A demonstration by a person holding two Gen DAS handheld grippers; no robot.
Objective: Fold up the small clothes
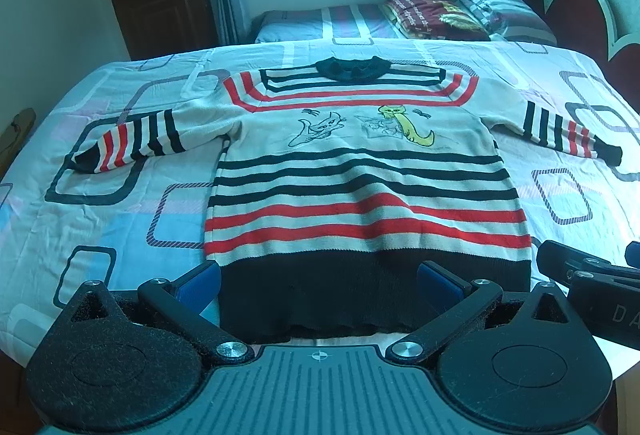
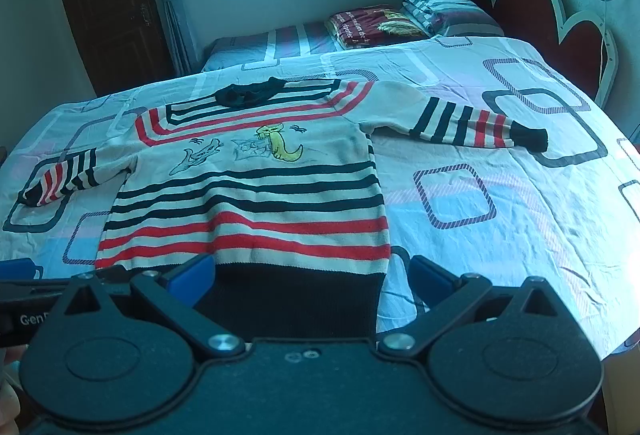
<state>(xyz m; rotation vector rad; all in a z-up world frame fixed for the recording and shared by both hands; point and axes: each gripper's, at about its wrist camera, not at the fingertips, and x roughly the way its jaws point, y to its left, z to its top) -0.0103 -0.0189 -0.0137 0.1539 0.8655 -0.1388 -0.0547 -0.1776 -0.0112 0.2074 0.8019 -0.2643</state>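
Striped sweater (image 1: 360, 171) flat on bedsheet (image 1: 120, 219); both grippers, left (image 1: 318, 281) and right (image 2: 312, 275), spread empty: pinch sleeve cuffs cleanly, folding inward.

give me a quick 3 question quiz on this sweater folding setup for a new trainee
1. True or false: the striped sweater lies spread flat on the bed sheet with both sleeves out to the sides.
2. Multiple choice: what colour is the sweater's bottom hem band? A) red B) black C) yellow
3. Short answer: are the left claw and right claw open or shut, and is either gripping the fabric?

Key:
1. True.
2. B.
3. Both are open, near the hem; neither grips anything.
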